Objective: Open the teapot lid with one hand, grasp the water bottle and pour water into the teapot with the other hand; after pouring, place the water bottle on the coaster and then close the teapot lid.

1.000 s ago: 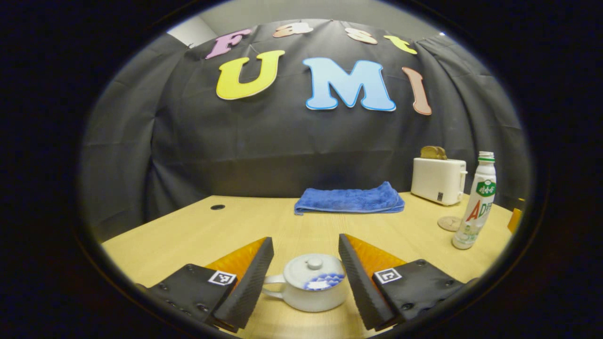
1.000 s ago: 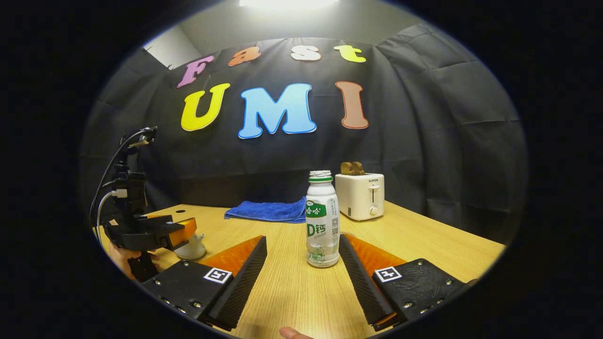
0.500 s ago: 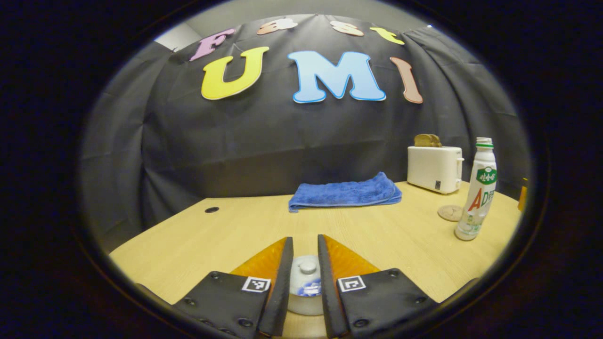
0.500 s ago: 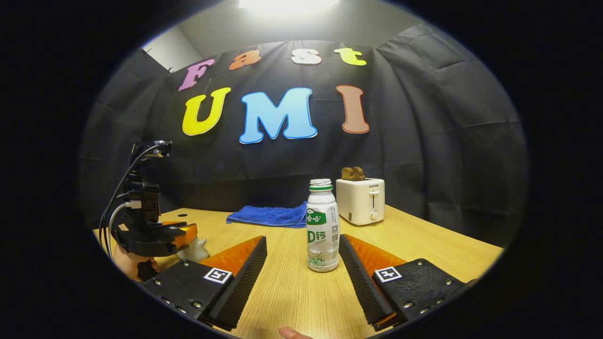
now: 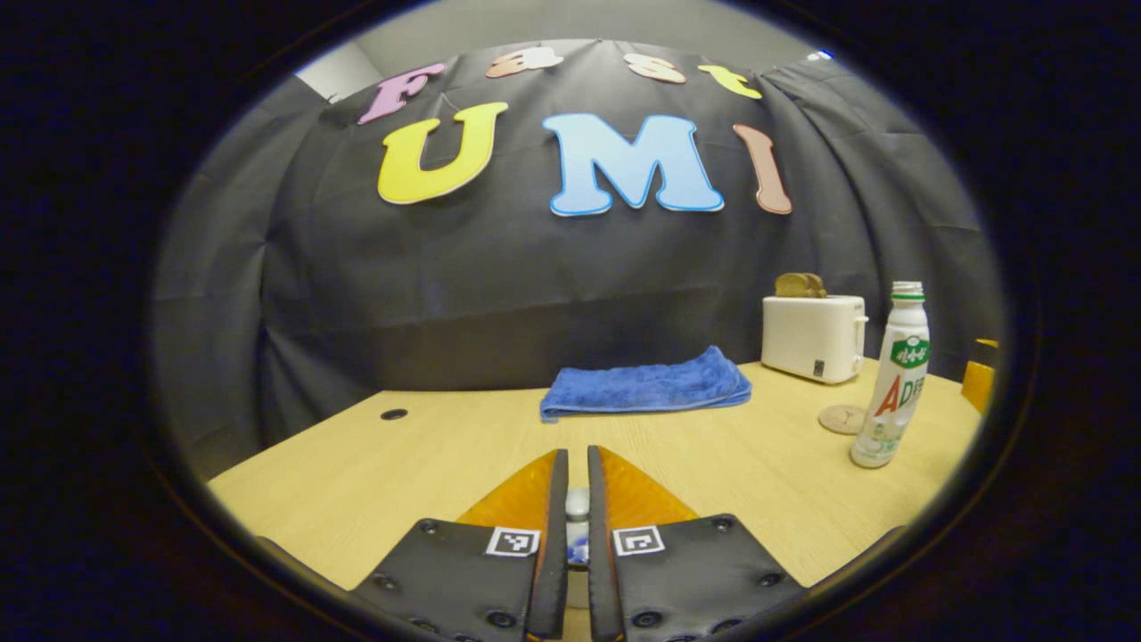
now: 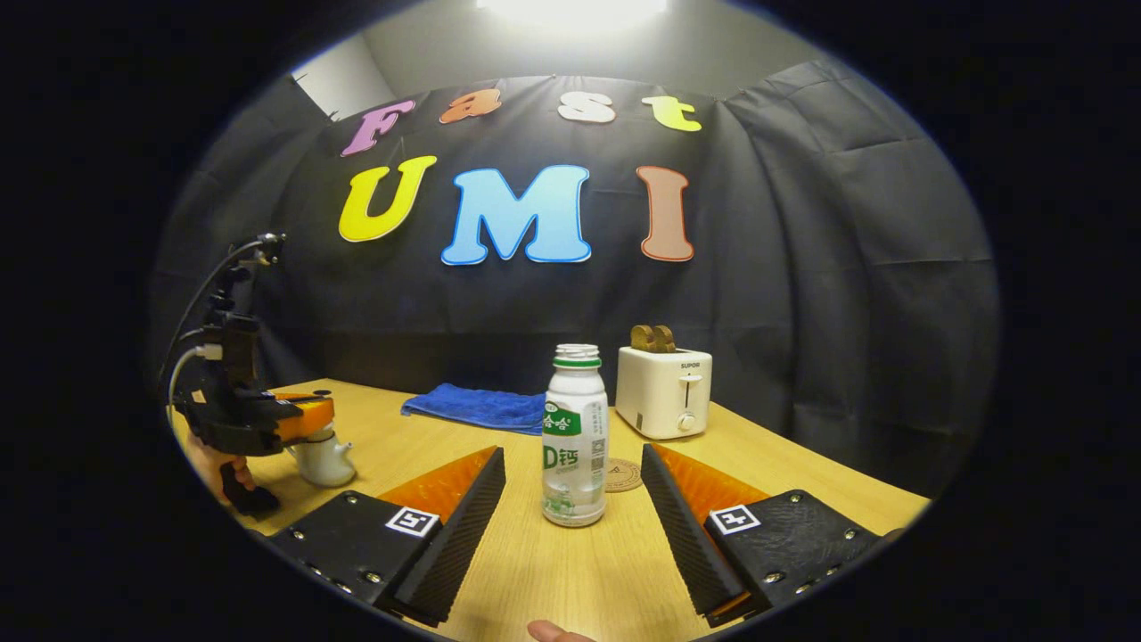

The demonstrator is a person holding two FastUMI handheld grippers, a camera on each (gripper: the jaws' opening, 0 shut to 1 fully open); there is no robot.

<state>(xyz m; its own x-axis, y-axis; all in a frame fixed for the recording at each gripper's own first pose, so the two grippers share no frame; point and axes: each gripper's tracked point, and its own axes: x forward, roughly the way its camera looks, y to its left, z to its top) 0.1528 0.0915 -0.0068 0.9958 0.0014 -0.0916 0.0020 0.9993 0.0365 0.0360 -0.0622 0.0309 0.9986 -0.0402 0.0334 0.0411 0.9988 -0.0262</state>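
Where the left gripper view looks along its own left tongs (image 5: 570, 499), the two fingers are seen drawn almost together on the small knob of the white ceramic teapot lid (image 5: 578, 505), which is pinched between them; little of the teapot below can be made out. Farther off on the light wooden table (image 5: 428, 455), a folded blue towel (image 5: 644, 386) is laid near the wall, a white toaster (image 5: 811, 337) holding brown slices is set to its right, and a round cork coaster (image 5: 841, 419) lies just beside the uncapped white plastic water bottle with a green label (image 5: 891, 383).

As seen in the right gripper view, the right tongs (image 6: 572, 499) are spread wide and hold nothing; the water bottle (image 6: 575, 437) stands upright on the table between and just beyond the fingertips, untouched. The coaster (image 6: 622, 474) is partly hidden behind the bottle's right side. At the far left, the left tongs (image 6: 294, 419), held by a hand (image 6: 209, 464), are positioned over the top of the white teapot (image 6: 325, 459).
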